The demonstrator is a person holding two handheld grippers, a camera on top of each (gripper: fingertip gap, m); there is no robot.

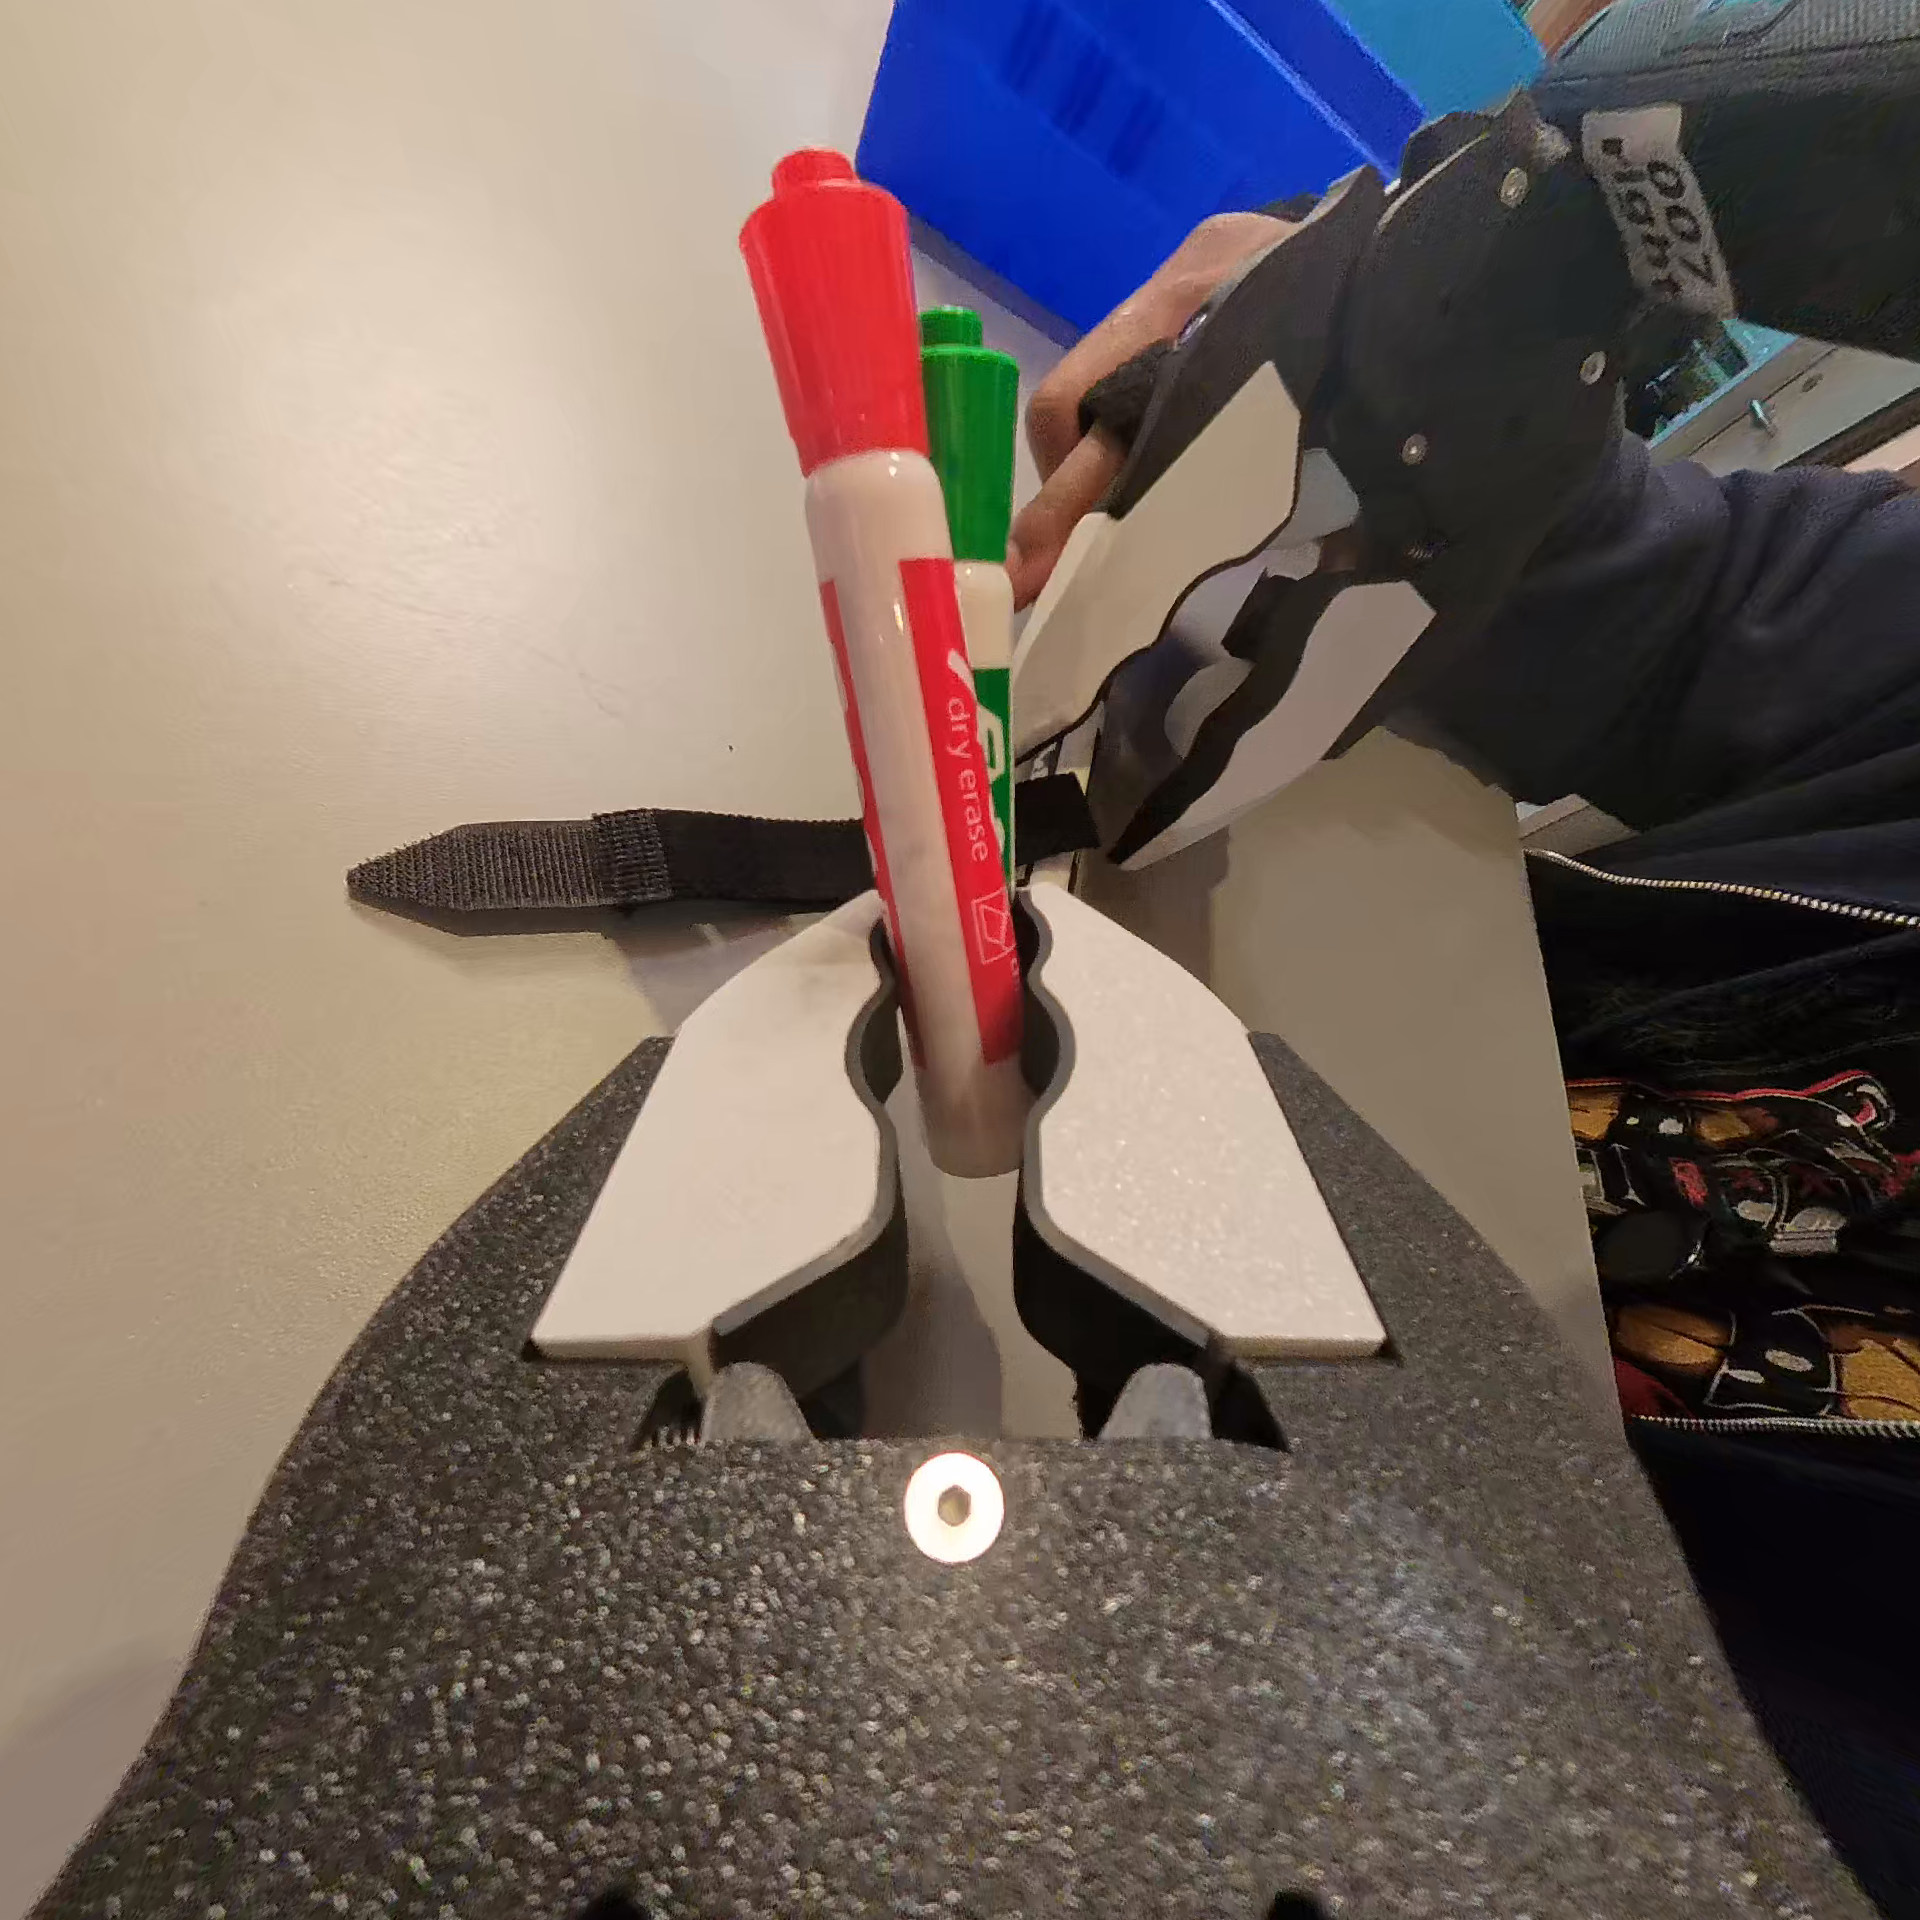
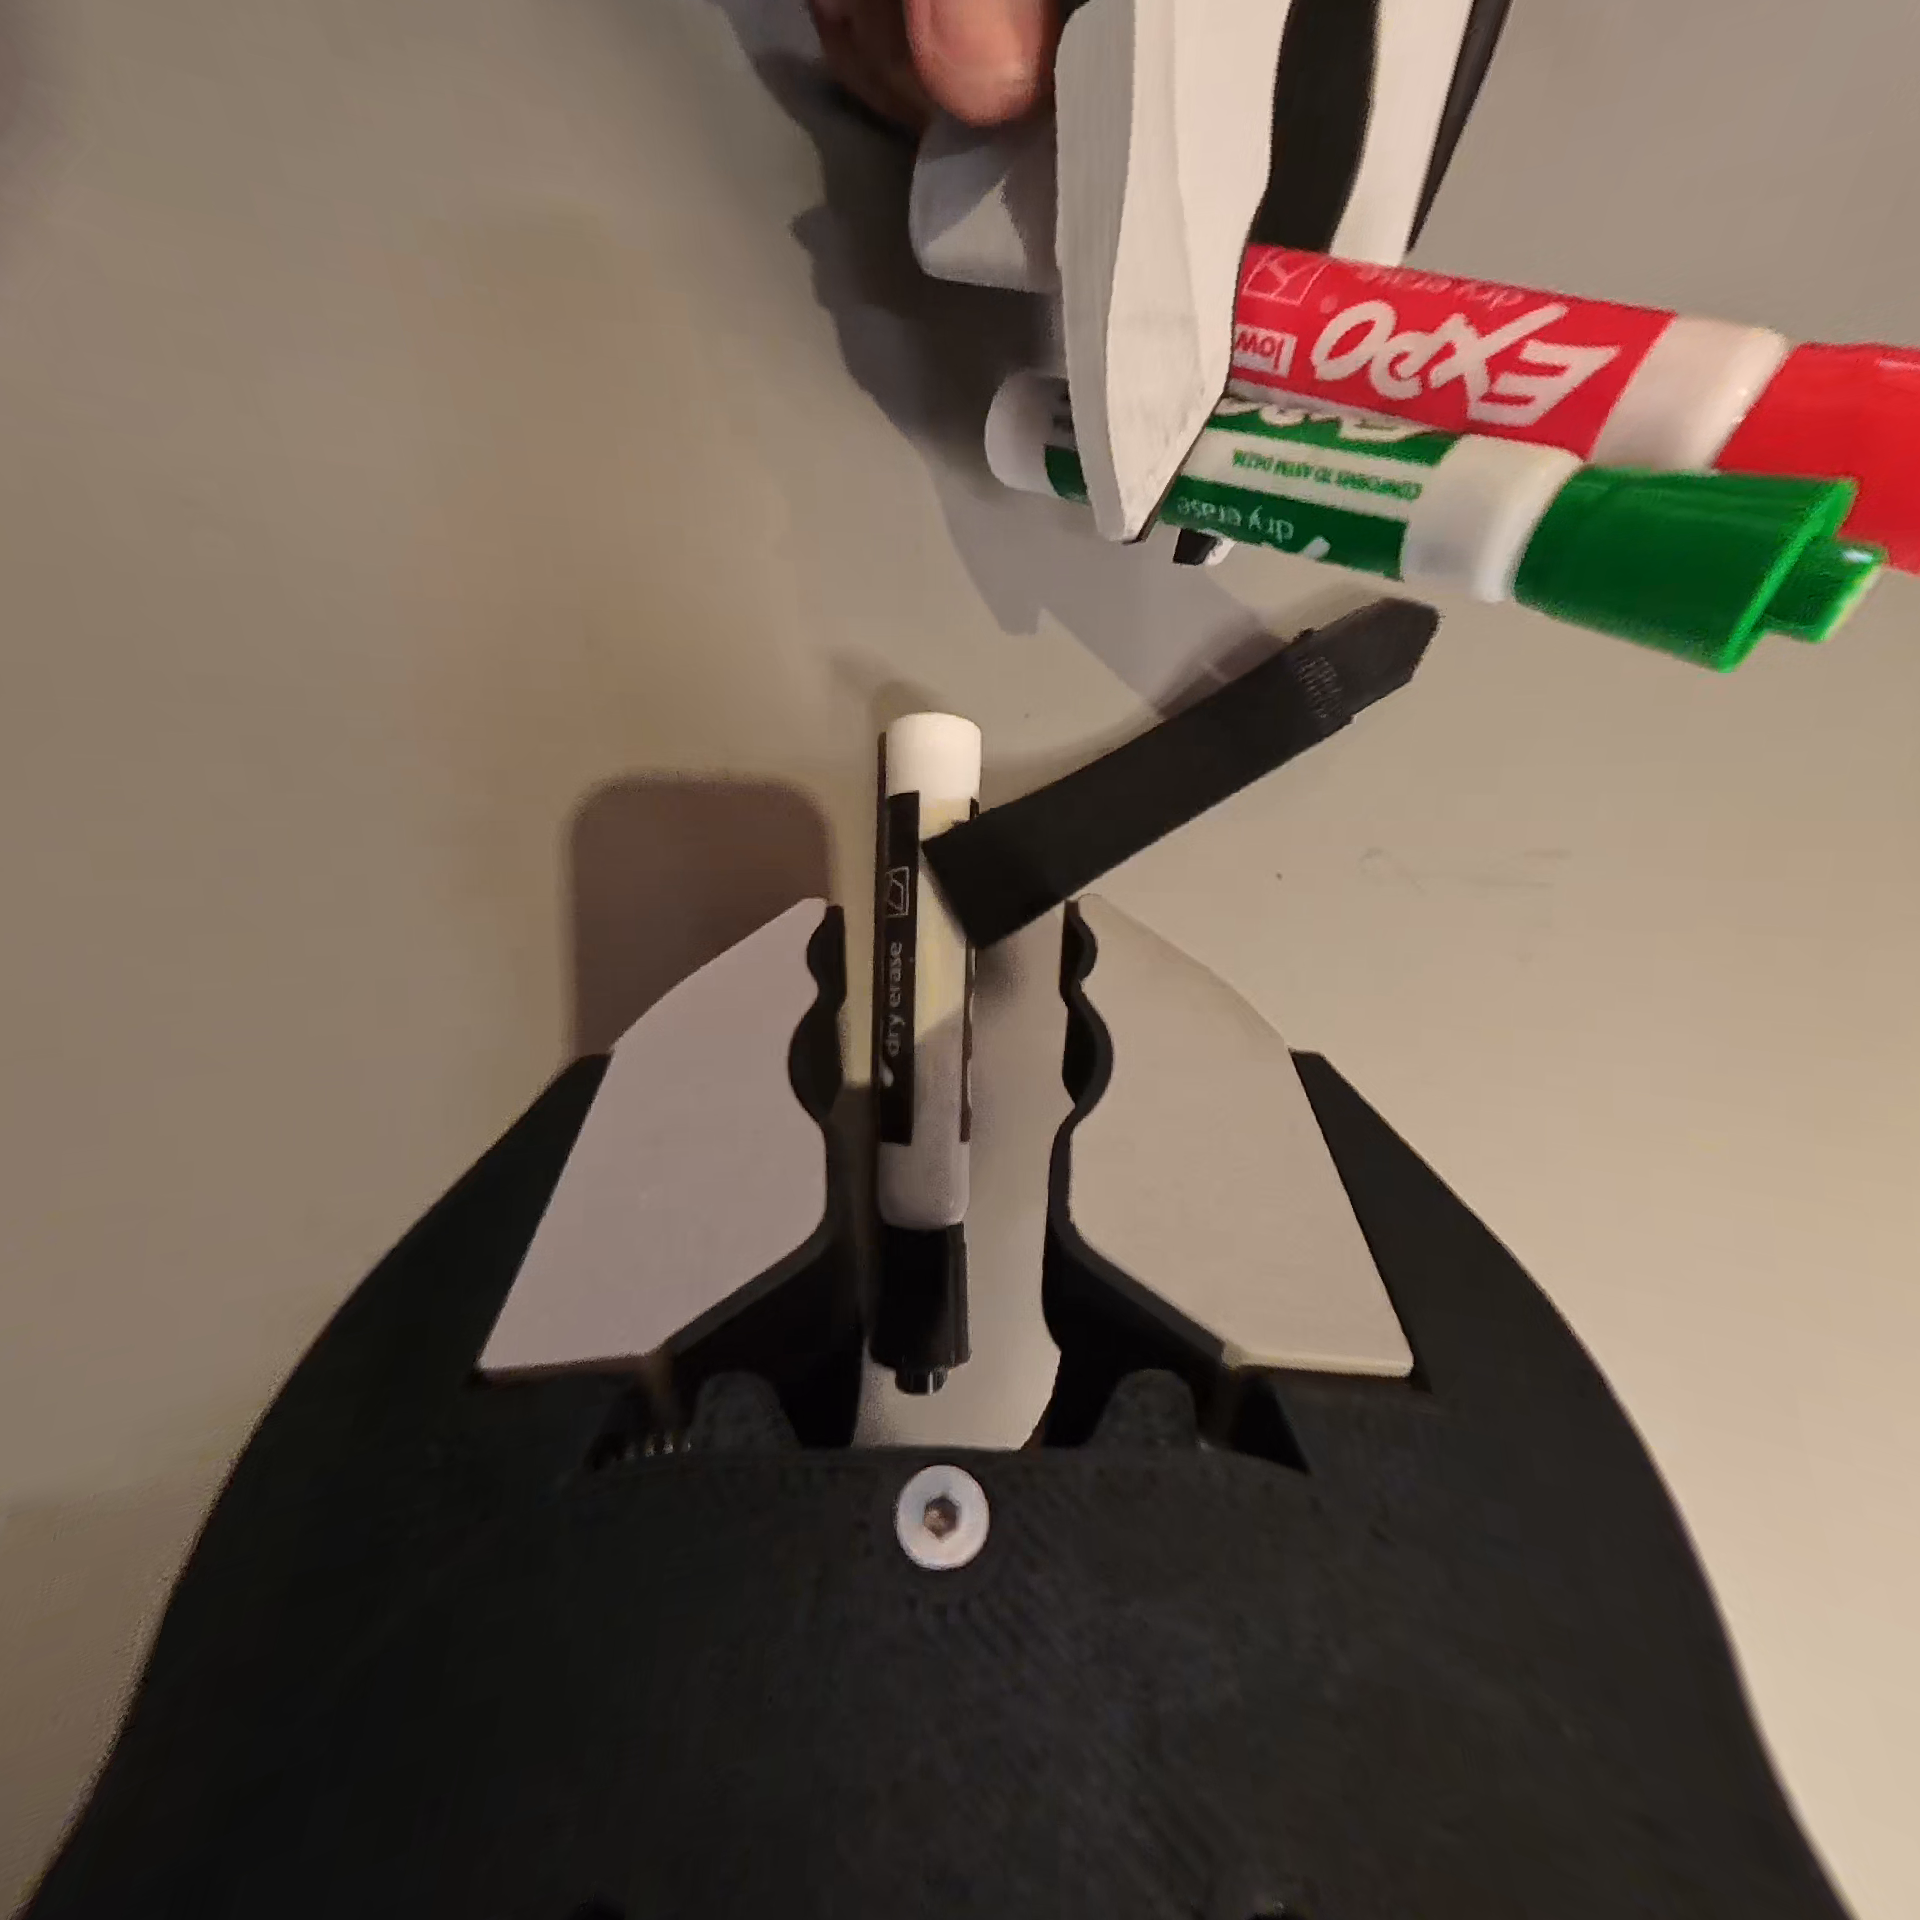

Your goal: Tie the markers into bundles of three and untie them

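My left gripper (image 1: 951, 914) is shut on a red marker (image 1: 914, 727), with a green marker (image 1: 971, 488) pressed beside it; both point away with their caps far. In the right wrist view the left gripper (image 2: 1164, 535) holds the red marker (image 2: 1455, 364) and the green marker (image 2: 1507, 530) above the table. My right gripper (image 2: 951, 909) is open, low over a black marker (image 2: 920, 1039) that lies between its fingers, close to the left one. A black hook-and-loop strap (image 2: 1143, 800) runs from that marker to the upper right. The strap (image 1: 623, 857) lies flat beyond the left fingertips, next to the right gripper (image 1: 1091, 769).
The beige table (image 1: 312, 520) has a blue bin (image 1: 1091, 135) at its far side. The table's edge runs down the right, with a person's dark sleeve and clothing (image 1: 1714, 675) beyond it. A hand (image 2: 966, 52) shows behind the left gripper.
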